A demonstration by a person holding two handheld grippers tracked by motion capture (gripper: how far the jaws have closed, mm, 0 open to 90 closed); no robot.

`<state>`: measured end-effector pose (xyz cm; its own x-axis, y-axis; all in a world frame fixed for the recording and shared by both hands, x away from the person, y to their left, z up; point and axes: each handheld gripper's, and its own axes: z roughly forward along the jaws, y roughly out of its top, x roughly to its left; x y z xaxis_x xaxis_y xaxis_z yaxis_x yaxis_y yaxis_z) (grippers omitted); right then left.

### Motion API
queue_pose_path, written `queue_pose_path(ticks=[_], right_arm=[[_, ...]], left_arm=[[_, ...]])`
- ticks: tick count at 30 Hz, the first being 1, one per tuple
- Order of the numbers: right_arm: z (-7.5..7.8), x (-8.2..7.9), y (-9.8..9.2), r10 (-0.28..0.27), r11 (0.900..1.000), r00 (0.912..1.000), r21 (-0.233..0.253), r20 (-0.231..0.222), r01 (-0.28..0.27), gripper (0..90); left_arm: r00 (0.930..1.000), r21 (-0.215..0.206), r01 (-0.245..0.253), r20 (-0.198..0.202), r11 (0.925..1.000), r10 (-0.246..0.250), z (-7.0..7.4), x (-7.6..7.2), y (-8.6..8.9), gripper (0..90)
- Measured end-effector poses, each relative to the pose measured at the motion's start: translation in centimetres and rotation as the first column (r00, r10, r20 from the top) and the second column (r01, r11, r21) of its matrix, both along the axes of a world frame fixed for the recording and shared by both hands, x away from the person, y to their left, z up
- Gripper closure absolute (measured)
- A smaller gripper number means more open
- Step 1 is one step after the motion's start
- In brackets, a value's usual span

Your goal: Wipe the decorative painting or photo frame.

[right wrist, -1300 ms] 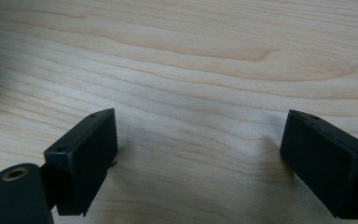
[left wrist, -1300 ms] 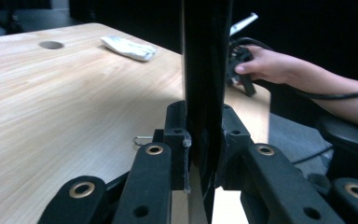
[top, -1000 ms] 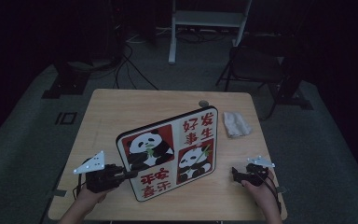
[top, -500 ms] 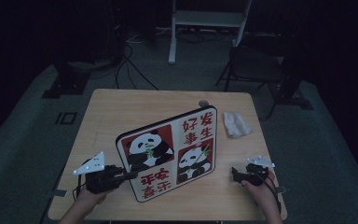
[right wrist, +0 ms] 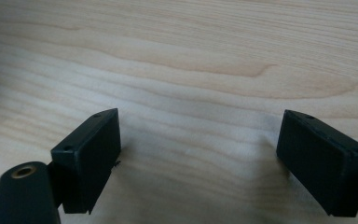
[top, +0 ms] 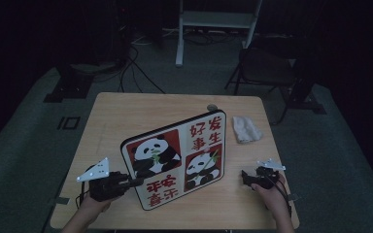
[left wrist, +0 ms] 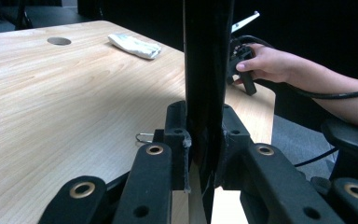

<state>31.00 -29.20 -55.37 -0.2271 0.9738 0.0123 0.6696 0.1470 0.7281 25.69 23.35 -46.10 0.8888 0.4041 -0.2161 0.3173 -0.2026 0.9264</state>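
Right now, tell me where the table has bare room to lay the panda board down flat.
The widest bare patch is the table's far left, between the panda board and the left and far edges. A narrower bare strip runs between the board and the right gripper. The far right is crowded by the white cloth; the left gripper clamps the board's near-left edge.

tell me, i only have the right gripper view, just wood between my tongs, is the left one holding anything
Observer: Yes, the left tongs are shut on the edge of the panda board.
Operator: is the board flat on the table
Observer: No, it stands up on the table, tilted, picture side toward the high view.
Operator: where are my right tongs compared to it
Observer: The right tongs rest apart from the board, off its right edge, jaws open.
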Motion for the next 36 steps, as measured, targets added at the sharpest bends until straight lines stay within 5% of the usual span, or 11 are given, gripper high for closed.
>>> queue_pose_path(ticks=[10, 23, 36], right_arm=[[0.4, 2.4, -0.6, -0.021, 1.0, 0.999, -0.008, 0.04, 0.021, 13.5], [2.7, 6.5, 0.2, -0.025, 0.999, 0.9946, -0.018, 0.1, 0.027, 14.6], [5.3, 11.3, 0.6, -0.039, 0.999, 0.9838, -0.019, 0.175, 0.043, 24.8]], left_arm=[[1.0, 0.002, -0.004, 0.002, 1.0, 0.004, 0.0, -0.1, 0.0, 78.8], [1.0, 0.001, -0.001, -0.002, 1.0, 0.001, 0.0, -0.1, 0.0, 78.8], [1.0, 0.004, 0.0, 0.0, 1.0, 0.0, 0.0, 0.0, -0.1, 78.6]])
